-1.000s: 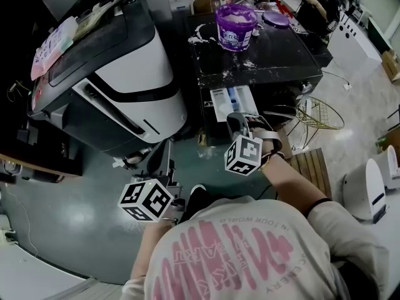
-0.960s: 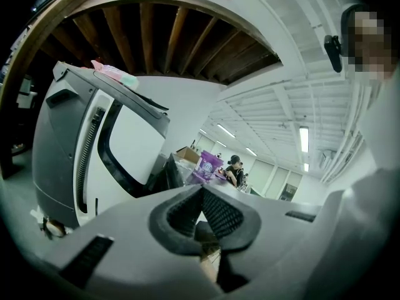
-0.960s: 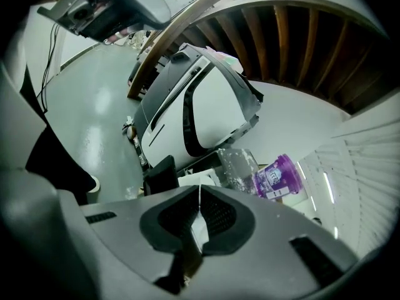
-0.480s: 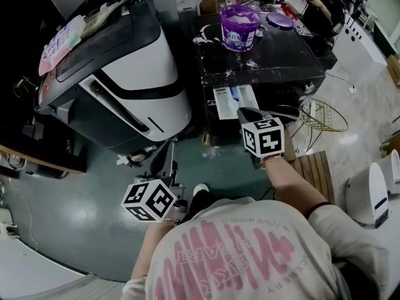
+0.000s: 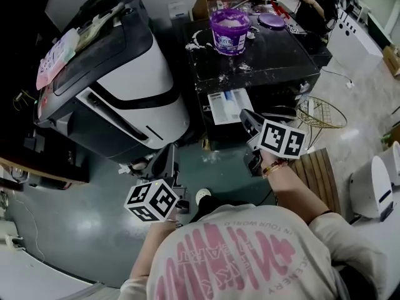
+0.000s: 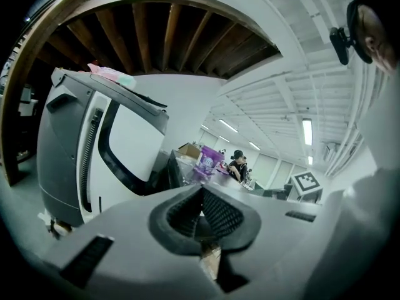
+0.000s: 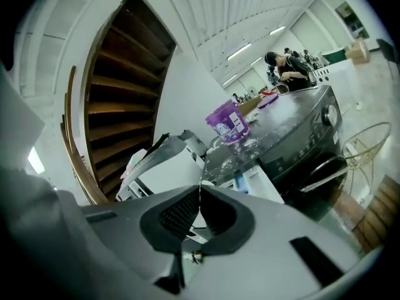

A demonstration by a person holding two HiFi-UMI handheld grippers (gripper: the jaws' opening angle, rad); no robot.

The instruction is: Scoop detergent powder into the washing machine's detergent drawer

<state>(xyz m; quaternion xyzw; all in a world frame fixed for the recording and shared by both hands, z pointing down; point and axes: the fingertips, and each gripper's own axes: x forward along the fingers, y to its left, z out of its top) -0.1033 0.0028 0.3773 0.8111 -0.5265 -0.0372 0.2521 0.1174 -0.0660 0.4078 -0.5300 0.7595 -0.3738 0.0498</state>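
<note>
Near drawer (image 5: 226, 105), right gripper (image 5: 245, 117) hovers, jaws together.

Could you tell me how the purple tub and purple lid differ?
The round purple plastic detergent tub stands tall, showing white powder; the flat purple lid lies low beside it. The tub bears a label; the lid looks plain. Both sit on the black washing machine's top.

Black washing-machine top (image 5: 278, 58) carrying purple tub (image 5: 229, 30), standing upright near back edge. Purple lid (image 5: 271, 21) lying flat just right of tub. White powder (image 5: 197, 40) lying scattered around tub. Floor (image 5: 87, 230) bearing machine, wooden slatted board (image 5: 320, 181), wire basket (image 5: 320, 114).
</note>
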